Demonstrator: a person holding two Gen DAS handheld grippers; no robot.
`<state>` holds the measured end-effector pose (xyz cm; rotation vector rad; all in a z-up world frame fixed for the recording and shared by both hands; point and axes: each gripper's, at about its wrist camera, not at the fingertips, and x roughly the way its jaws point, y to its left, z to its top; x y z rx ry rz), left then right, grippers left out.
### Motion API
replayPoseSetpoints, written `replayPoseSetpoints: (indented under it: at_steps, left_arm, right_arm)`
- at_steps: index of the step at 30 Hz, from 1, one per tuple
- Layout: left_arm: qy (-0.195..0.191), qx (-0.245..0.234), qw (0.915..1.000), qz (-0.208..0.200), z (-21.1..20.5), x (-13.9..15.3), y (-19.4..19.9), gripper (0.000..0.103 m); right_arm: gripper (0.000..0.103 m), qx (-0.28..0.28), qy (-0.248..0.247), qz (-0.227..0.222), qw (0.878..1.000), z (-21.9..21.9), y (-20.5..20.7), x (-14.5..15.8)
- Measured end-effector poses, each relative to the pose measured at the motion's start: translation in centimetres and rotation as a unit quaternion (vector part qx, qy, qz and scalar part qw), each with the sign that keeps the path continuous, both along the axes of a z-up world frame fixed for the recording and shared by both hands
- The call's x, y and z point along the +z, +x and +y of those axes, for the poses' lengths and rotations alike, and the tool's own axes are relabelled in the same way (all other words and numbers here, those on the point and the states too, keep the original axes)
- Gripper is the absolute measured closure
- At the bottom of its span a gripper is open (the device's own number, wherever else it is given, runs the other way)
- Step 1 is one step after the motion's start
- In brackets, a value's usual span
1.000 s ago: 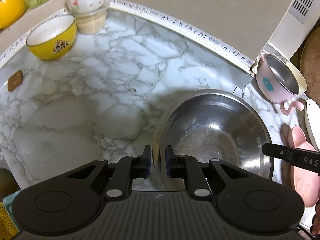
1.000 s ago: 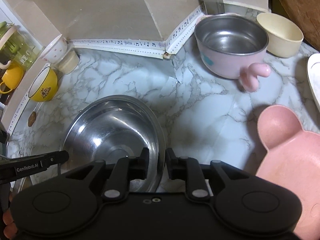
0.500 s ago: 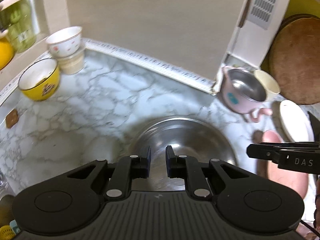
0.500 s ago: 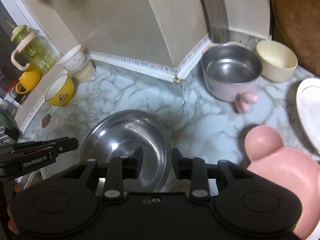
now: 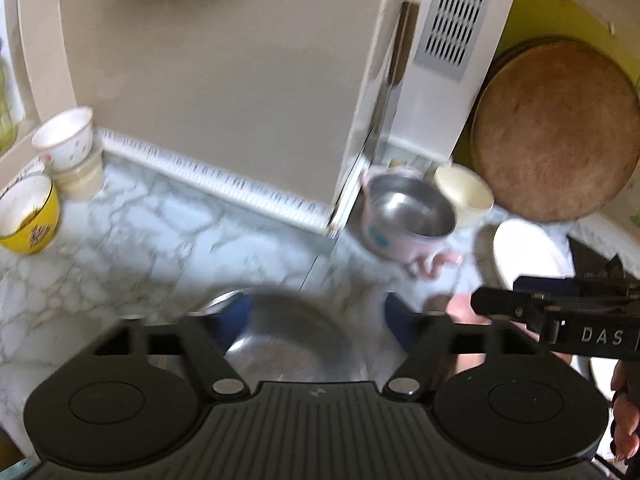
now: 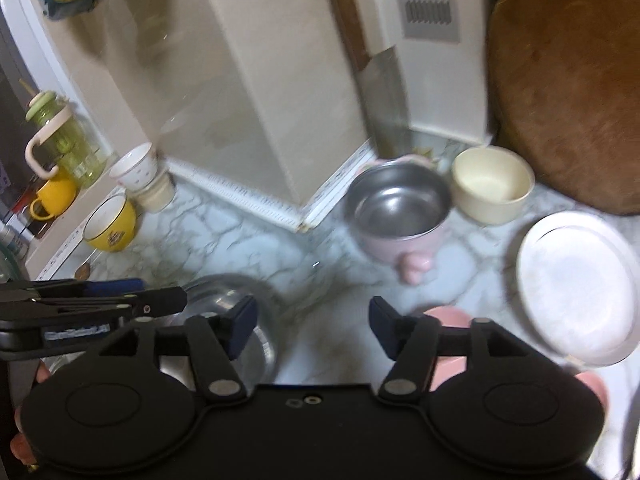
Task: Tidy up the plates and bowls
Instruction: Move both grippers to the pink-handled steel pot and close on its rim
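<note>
Both claws had sprung wide apart and pulled up off the steel bowl (image 5: pixel 296 340) since a second before. The left claw (image 5: pixel 316 316) hung open above it, the bowl sitting free on the marble desk (image 5: pixel 160 232) just below its fingers. The right claw (image 6: pixel 312 326) gaped too, bowl under its left finger, pink plate (image 6: pixel 444 316) under its right. Beyond stood the pink pot (image 6: pixel 400 216), cream bowl (image 6: pixel 492 184) and white plate (image 6: pixel 576 284).

A cleaver (image 6: pixel 380 92) leans beside a round wooden board (image 6: pixel 568 84); a green jug (image 6: pixel 64 140) stands left.
</note>
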<state>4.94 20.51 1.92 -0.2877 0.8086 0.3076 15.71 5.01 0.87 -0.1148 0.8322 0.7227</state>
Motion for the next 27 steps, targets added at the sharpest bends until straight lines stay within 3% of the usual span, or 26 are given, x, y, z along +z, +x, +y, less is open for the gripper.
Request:
replayPoseSetpoints:
  at_steps: [7, 9, 15, 17, 27]
  left_arm:
    - [0.003, -0.01, 0.9999, 0.003, -1.6, 0.2, 4.4, 0.024]
    - [-0.001, -0.012, 0.9999, 0.005, -2.0, 0.0, 5.8, 0.024]
    - [-0.001, 0.017, 0.9998, 0.01, -2.9, -0.9, 10.0, 0.024]
    - [-0.018, 0.026, 0.9994, 0.013, -2.8, -1.5, 11.3, 0.024]
    - [-0.019, 0.072, 0.9967, 0.031, -2.9, -5.2, 16.2, 0.024]
  right_arm:
    - [0.016, -0.024, -0.007, -0.034, 0.999, -2.9, 2.7, 1.0]
    - [0.004, -0.033, -0.012, -0.044, 0.998, -3.4, 3.7, 1.3]
    - [0.003, -0.055, -0.015, -0.044, 0.997, -3.9, 7.8, 1.7]
    - [0.003, -0.067, -0.013, -0.032, 0.997, -4.1, 9.4, 1.6]
    - [0.006, -0.089, -0.022, 0.032, 0.995, -2.3, 15.7, -1.2]
